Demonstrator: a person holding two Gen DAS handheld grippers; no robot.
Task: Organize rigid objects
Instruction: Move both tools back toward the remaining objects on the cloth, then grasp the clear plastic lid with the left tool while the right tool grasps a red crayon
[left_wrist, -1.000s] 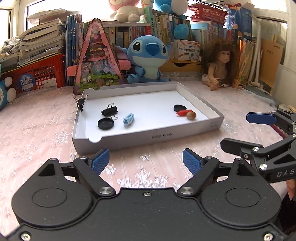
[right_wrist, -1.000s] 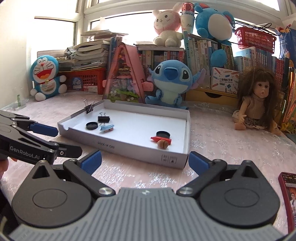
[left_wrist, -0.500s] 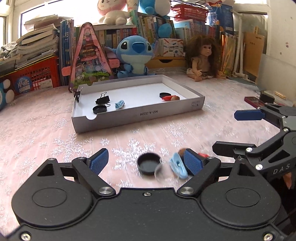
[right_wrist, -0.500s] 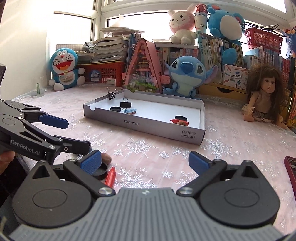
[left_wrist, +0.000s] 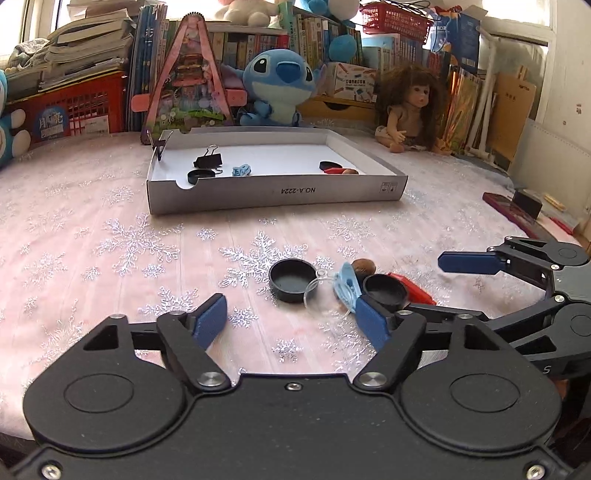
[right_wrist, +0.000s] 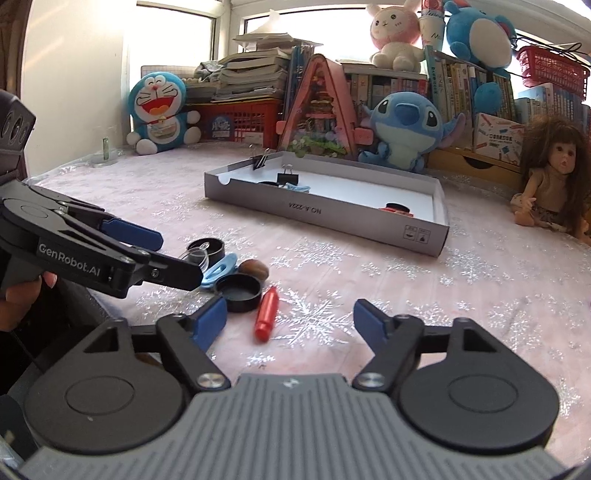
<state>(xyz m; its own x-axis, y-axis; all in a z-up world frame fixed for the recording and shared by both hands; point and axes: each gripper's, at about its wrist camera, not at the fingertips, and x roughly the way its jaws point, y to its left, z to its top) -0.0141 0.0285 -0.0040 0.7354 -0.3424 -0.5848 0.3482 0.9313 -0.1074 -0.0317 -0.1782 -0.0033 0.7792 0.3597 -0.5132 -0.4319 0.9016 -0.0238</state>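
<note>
Left wrist view: the left gripper (left_wrist: 291, 321) hangs low over the pink, snowflake-patterned counter (left_wrist: 110, 236), its jaws apart with nothing between them after narrowing in the last half second. Just ahead lies a small cluster: a black cap (left_wrist: 293, 279), a clear ring (left_wrist: 317, 291), a light-blue clip (left_wrist: 347, 286), a brown nut (left_wrist: 364, 266), a second black cap (left_wrist: 385, 291) and a red crayon-like stick (left_wrist: 415, 291). The gripper's right pad sits close by the blue clip; whether it touches cannot be told. Farther back stands the white tray (left_wrist: 273, 194), already holding a binder clip (left_wrist: 208, 160), a cap, a blue piece and a red-and-brown group. The right gripper (left_wrist: 436, 284) enters from the right edge.

Right wrist view: the right gripper (right_wrist: 290, 323) likewise has its jaws apart and empty, having just narrowed too. The red stick (right_wrist: 266, 314) lies on the counter between and slightly beyond its pads, the nearer black cap (right_wrist: 238, 291) just beside the left pad. The left gripper (right_wrist: 173, 254), held in a hand (right_wrist: 22, 295), reaches over the blue clip (right_wrist: 218, 271) and the far cap (right_wrist: 207, 249); the nut (right_wrist: 255, 268) sits behind. The tray (right_wrist: 325, 214) is well apart, toward the shelf of plush toys.

The step in hand appears to be the approach to a pickup, each gripper lining up on one loose piece. Next, each would need to settle lower, centre its chosen piece and close, without nudging the crowded neighbours, before carrying it to the tray.
</note>
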